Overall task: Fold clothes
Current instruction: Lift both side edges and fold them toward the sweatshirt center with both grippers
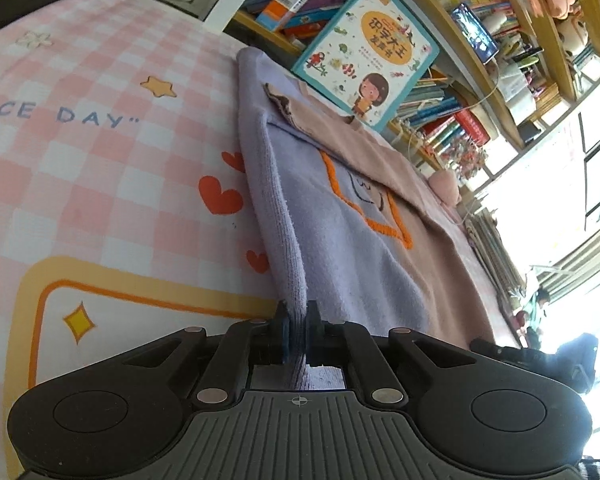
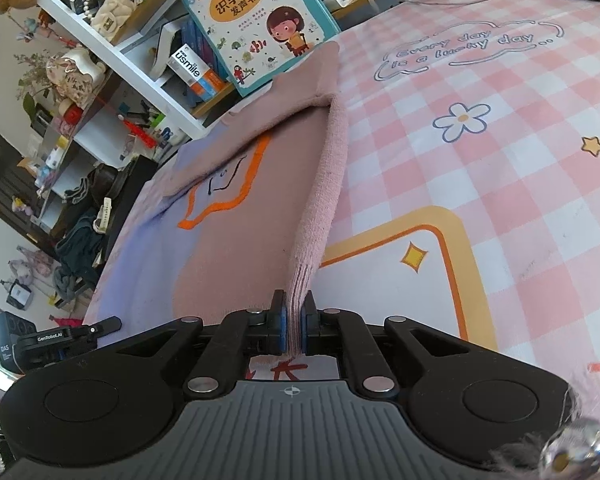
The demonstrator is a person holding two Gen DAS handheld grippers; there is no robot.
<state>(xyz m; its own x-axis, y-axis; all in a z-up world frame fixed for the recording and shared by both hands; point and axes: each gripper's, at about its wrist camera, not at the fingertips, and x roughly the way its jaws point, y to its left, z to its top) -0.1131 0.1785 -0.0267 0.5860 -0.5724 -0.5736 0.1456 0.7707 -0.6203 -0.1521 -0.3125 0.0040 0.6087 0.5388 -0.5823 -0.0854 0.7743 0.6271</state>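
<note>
A two-tone sweater (image 1: 364, 240), lilac on one half and dusty pink on the other with an orange star outline on its chest, lies flat on the pink checked bedsheet (image 1: 100, 152). My left gripper (image 1: 298, 320) is shut on the sweater's lilac hem corner, and the lilac side edge rises from the bed to the jaws. My right gripper (image 2: 293, 318) is shut on the pink hem corner of the sweater (image 2: 228, 264), and the pink side edge rises to it. A pink sleeve (image 2: 284, 96) lies folded across the chest.
A children's picture book (image 1: 370, 54) leans against the bookshelf (image 1: 460, 120) just beyond the sweater's collar end; it also shows in the right wrist view (image 2: 256, 20). The printed sheet (image 2: 500, 140) spreads wide to the right. Cluttered shelves (image 2: 100, 80) and floor items (image 2: 72, 248) lie to the left.
</note>
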